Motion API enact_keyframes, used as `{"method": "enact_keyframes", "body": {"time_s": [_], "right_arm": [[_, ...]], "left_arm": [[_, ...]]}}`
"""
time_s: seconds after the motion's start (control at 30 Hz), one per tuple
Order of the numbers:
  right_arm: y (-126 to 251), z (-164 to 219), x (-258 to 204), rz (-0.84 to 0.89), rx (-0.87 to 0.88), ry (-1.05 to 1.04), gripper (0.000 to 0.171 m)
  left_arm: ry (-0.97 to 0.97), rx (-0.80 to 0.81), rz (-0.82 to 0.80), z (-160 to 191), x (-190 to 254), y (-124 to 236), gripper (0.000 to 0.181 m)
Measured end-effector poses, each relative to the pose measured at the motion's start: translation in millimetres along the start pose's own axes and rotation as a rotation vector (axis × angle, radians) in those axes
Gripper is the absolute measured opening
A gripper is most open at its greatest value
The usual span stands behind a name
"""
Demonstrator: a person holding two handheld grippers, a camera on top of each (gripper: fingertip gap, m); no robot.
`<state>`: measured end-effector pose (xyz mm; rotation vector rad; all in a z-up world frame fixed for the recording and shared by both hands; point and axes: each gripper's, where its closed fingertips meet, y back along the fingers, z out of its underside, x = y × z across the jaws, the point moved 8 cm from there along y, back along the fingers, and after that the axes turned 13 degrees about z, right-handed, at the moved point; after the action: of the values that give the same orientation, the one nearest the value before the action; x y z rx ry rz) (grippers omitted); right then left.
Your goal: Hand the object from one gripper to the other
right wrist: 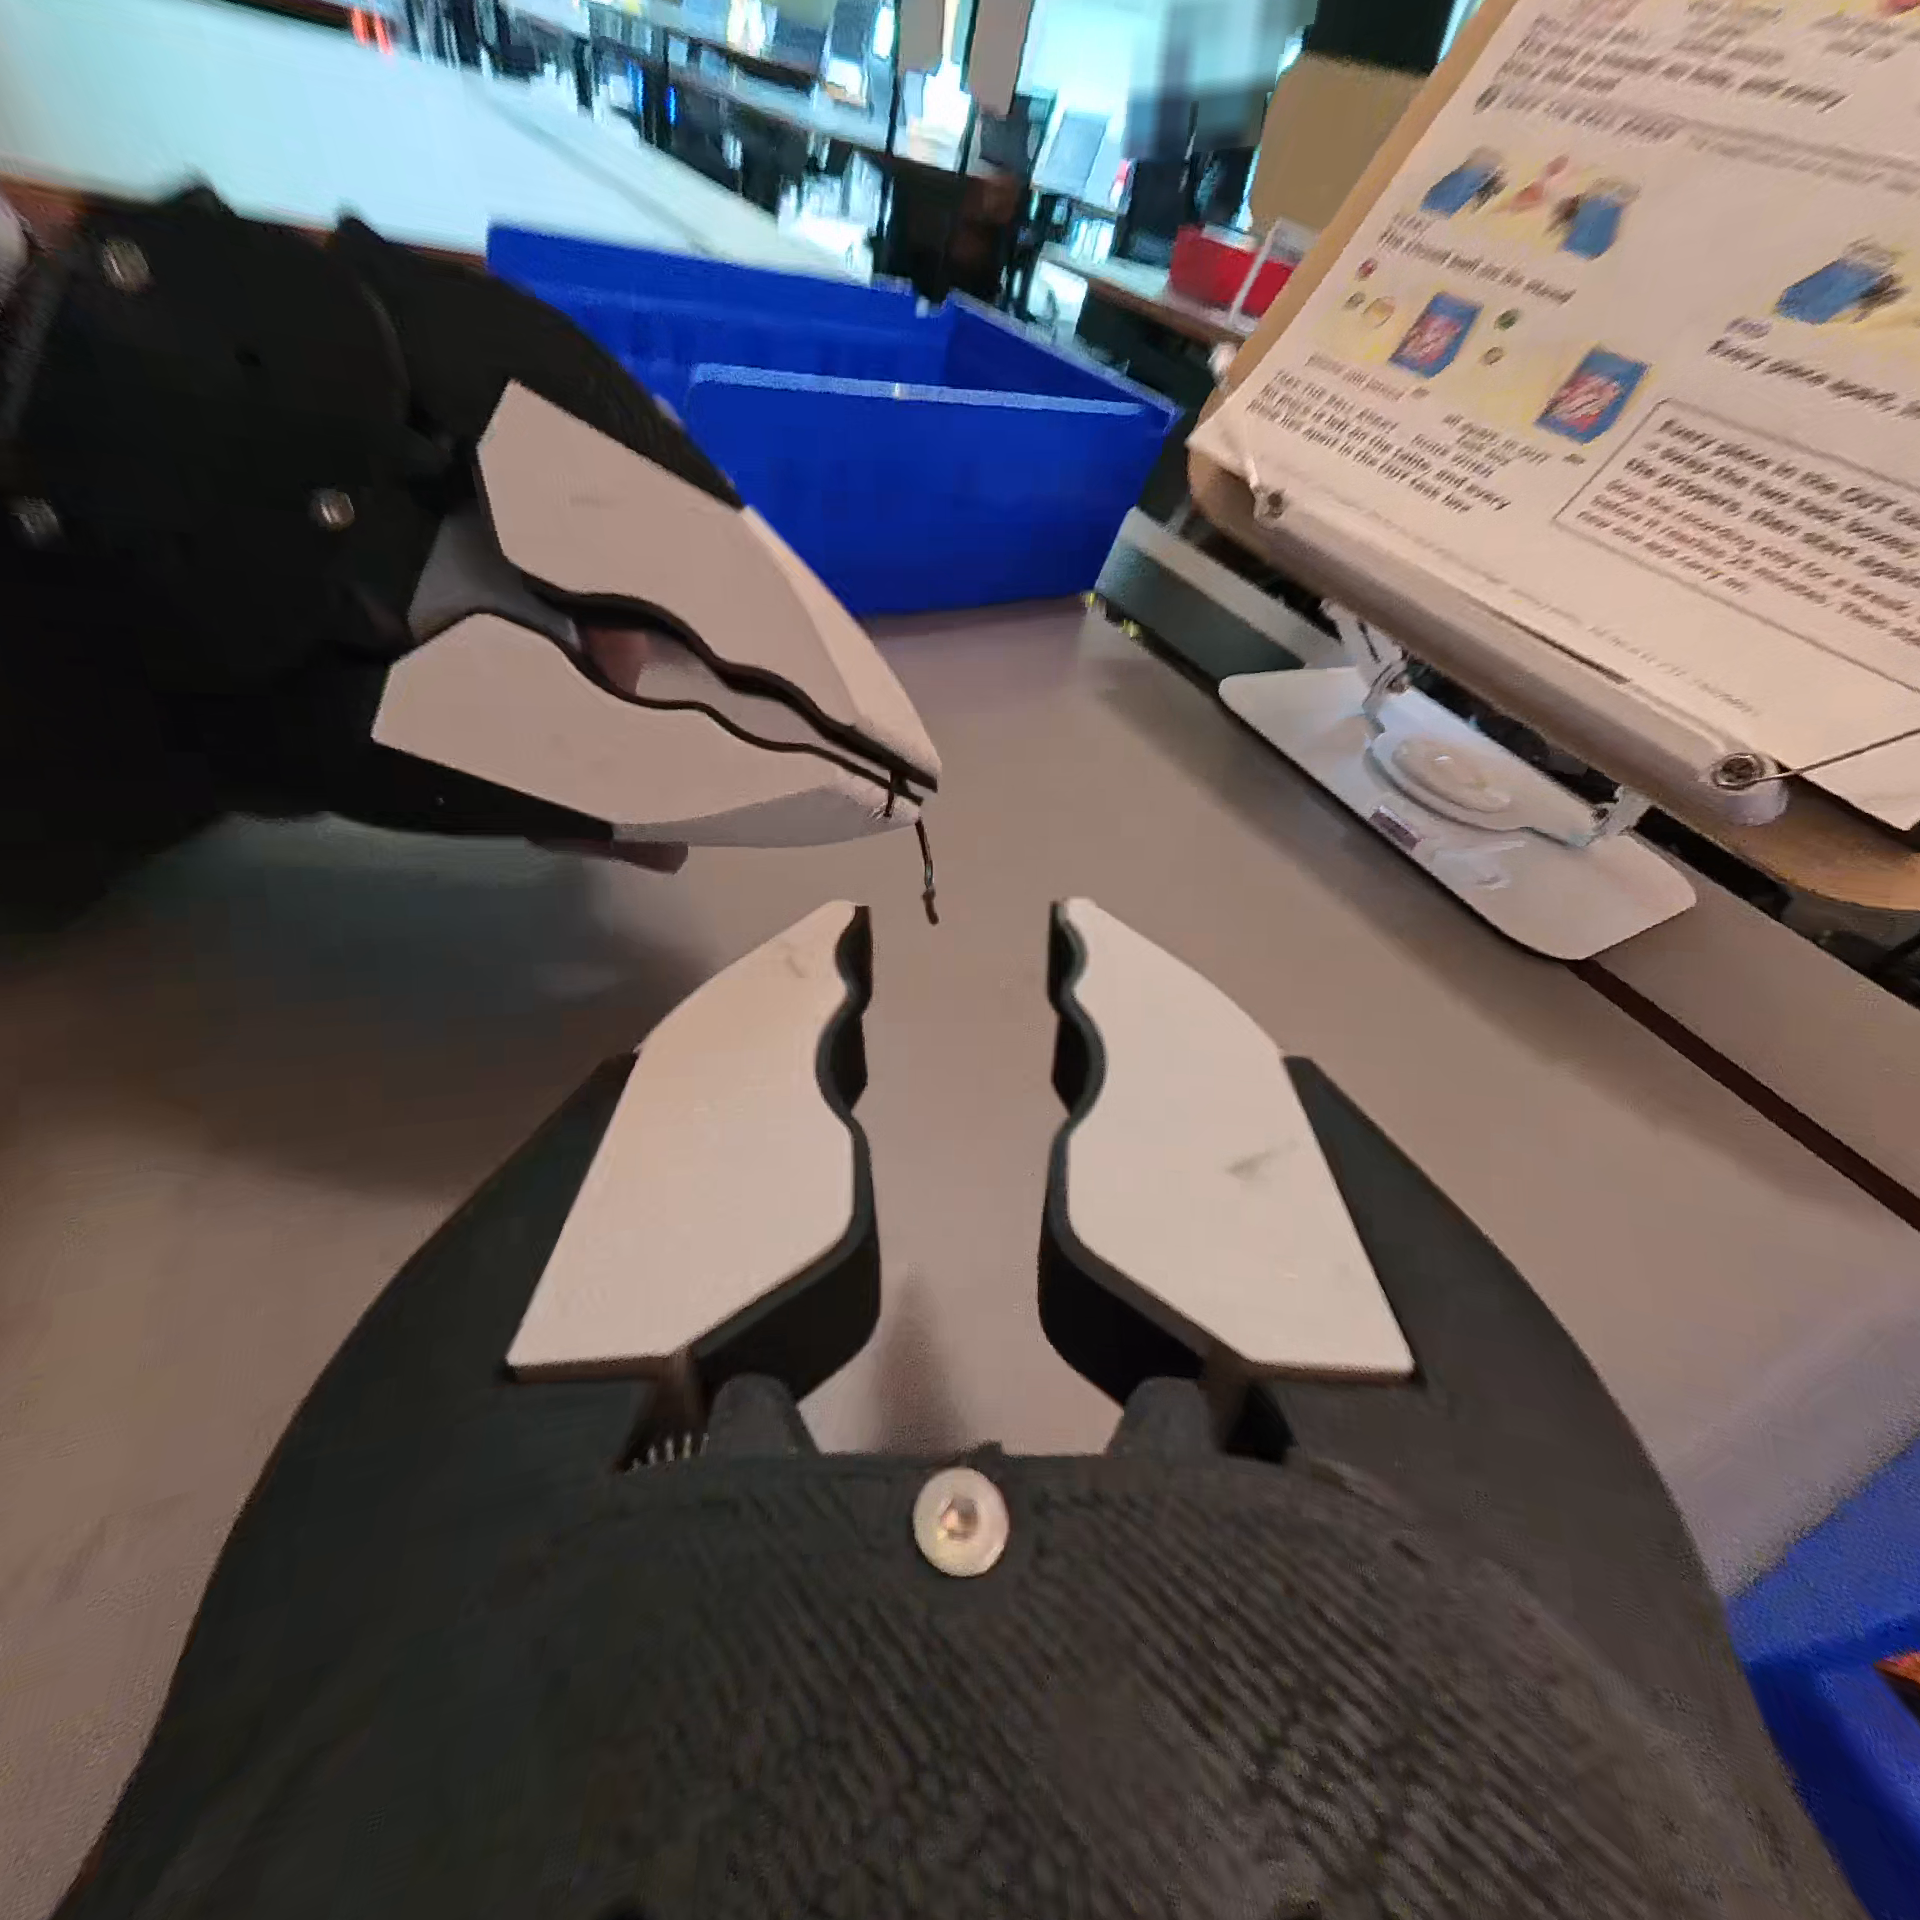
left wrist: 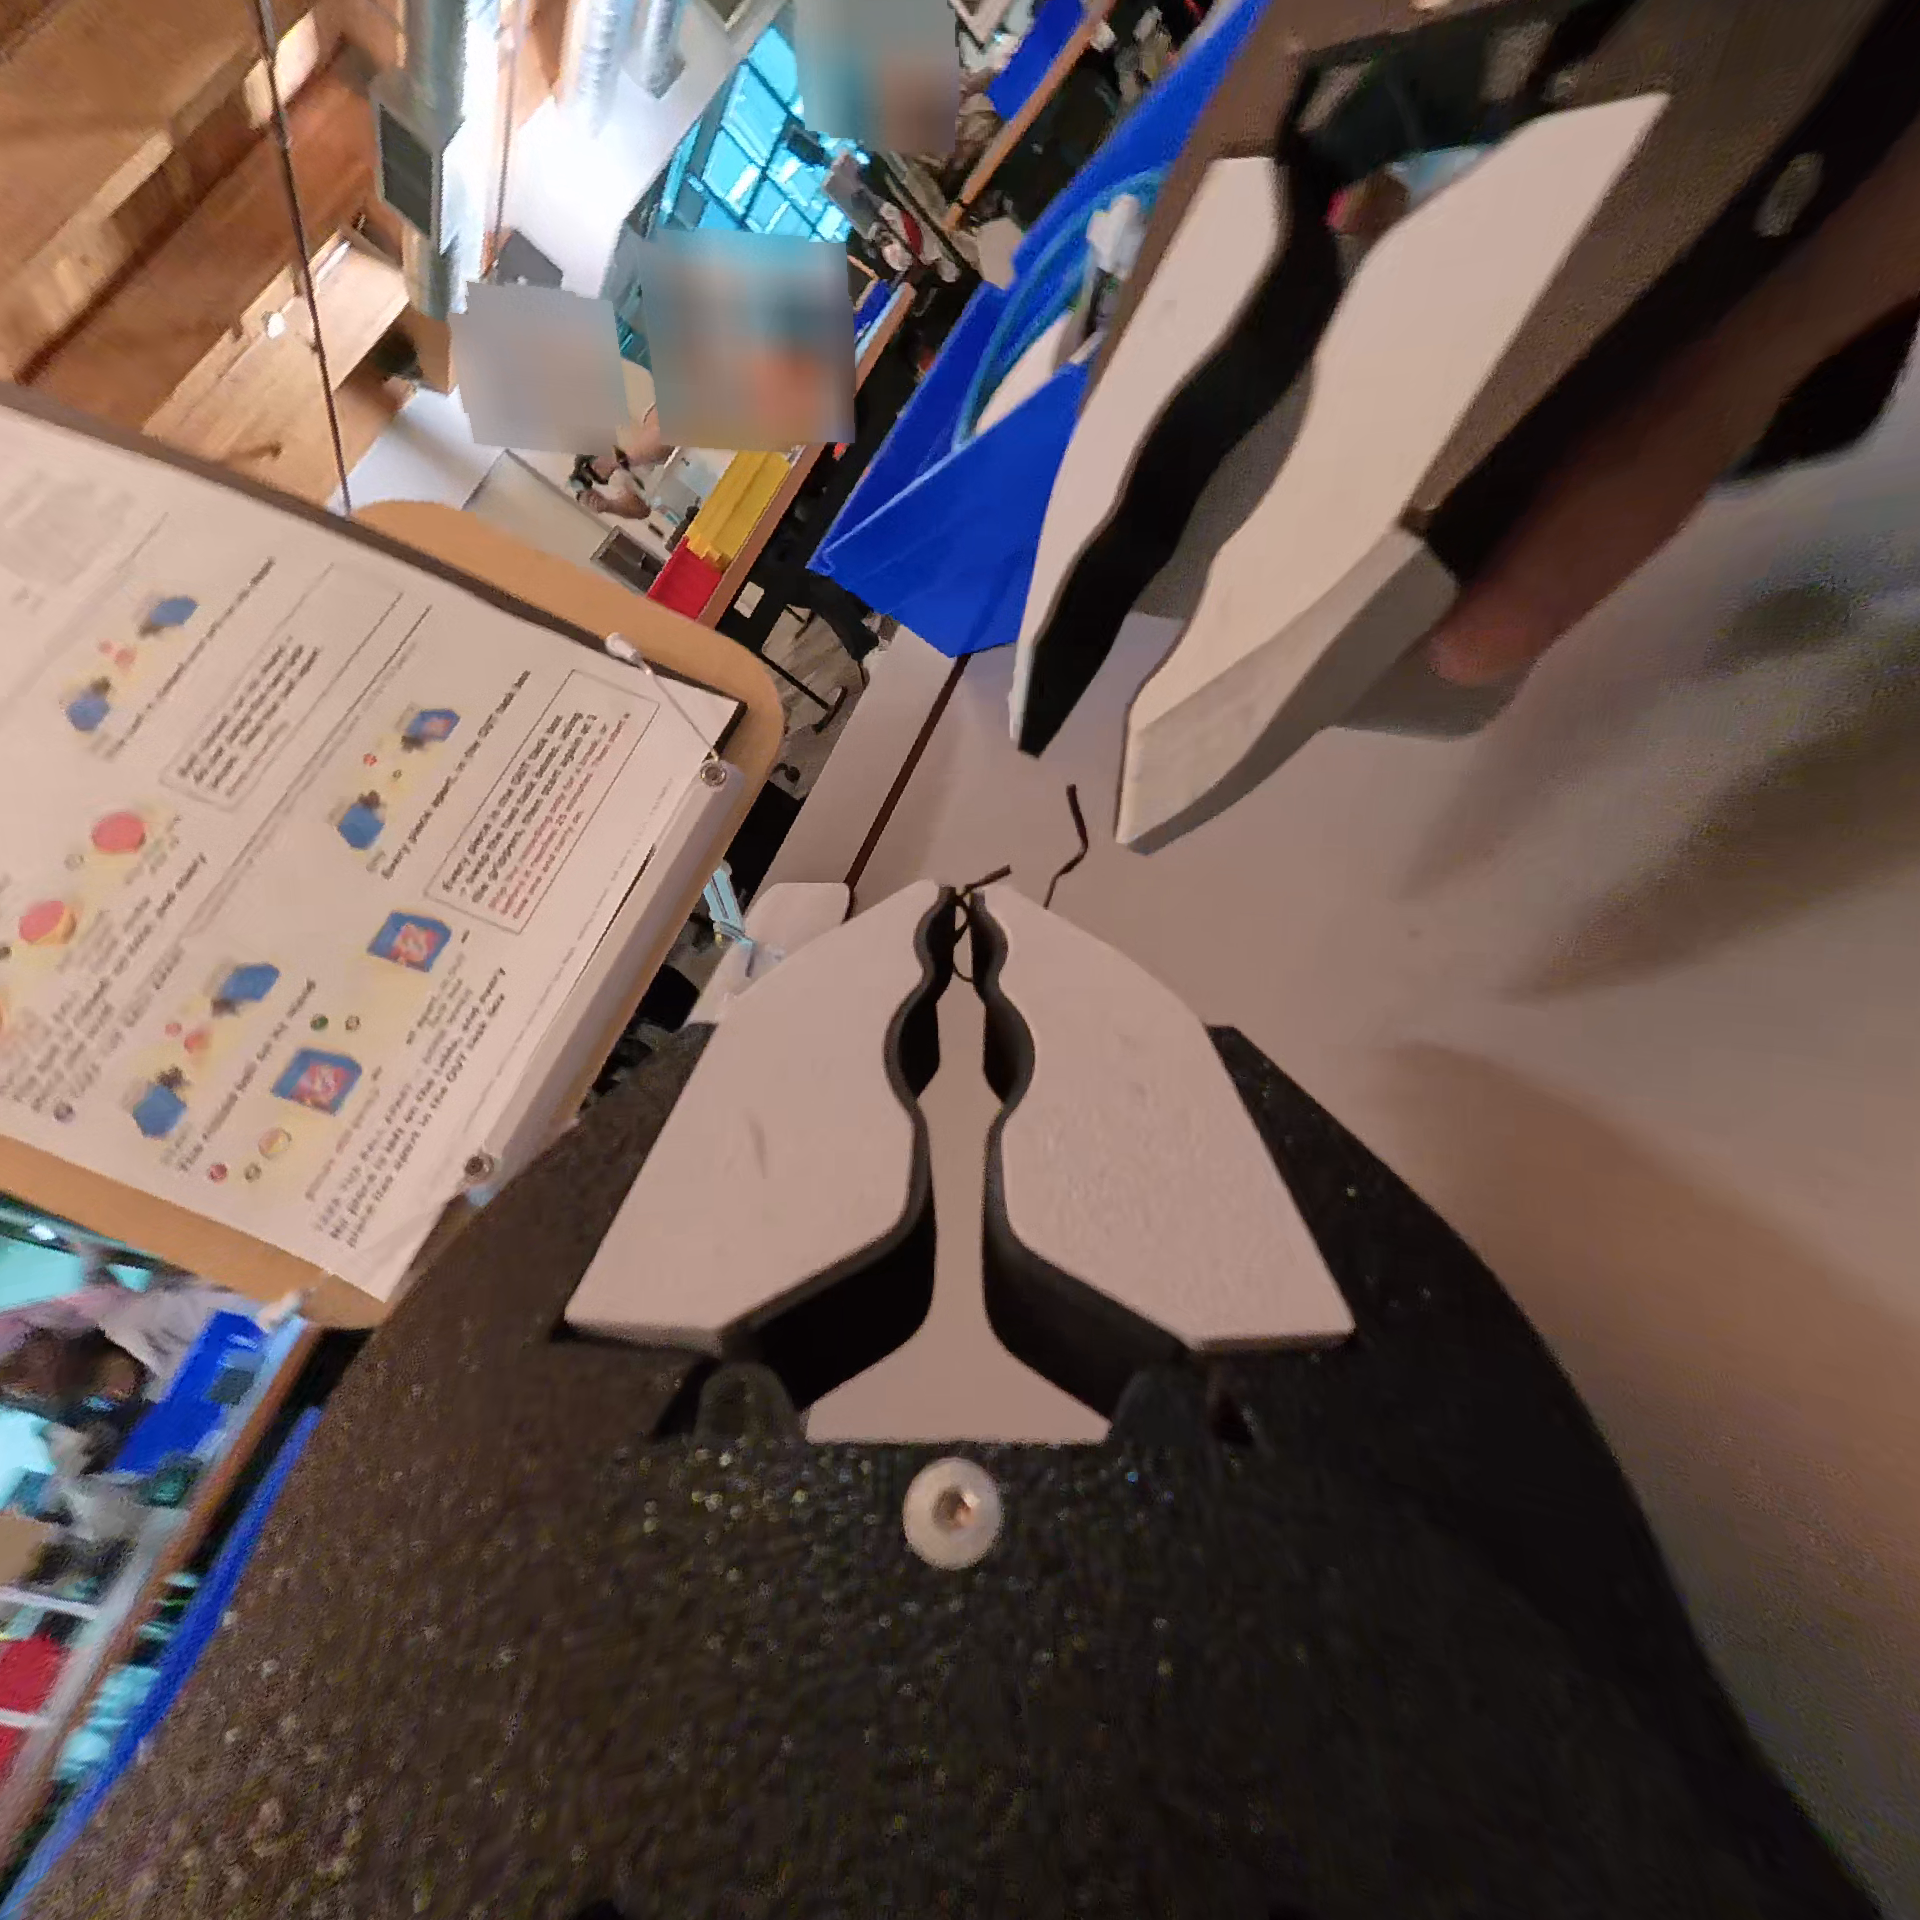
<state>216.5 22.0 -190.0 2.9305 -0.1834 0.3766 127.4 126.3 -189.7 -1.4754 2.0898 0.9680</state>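
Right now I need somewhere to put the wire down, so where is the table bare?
Bare grey table lies ahead of the right gripper, between the blue bin and the document stand. It is crowded where the left gripper holds the thin wire close above the right's open jaws.

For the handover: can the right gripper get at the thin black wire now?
Probably yes. The wire hangs free from the shut left gripper, just ahead of the right gripper, whose jaws stand open.

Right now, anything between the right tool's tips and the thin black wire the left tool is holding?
Nothing. In the right wrist view the wire hangs from the shut left tool just ahead of the open right tool; only bare grey table shows behind.
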Motion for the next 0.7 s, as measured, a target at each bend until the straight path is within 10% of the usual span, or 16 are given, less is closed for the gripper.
{"method": "enact_keyframes", "body": {"time_s": [0.03, 0.37, 0.7], "right_arm": [[1.2, -2.2, 2.2, 0.005, 0.034, -0.041, 0.038], [9.0, -16.2, 1.6, -0.067, 0.232, -0.223, 0.041], [6.0, -16.5, -8.0, -0.019, 0.198, -0.126, 0.013]], "left_arm": [[0.060, 0.031, -0.005, 0.0, -2.4, 0.9, 0.002], [0.866, 0.563, 0.161, 2.4, -15.1, 3.5, 0.002], [1.038, 0.699, 0.309, -0.6, -8.1, -2.9, 0.002]]}}
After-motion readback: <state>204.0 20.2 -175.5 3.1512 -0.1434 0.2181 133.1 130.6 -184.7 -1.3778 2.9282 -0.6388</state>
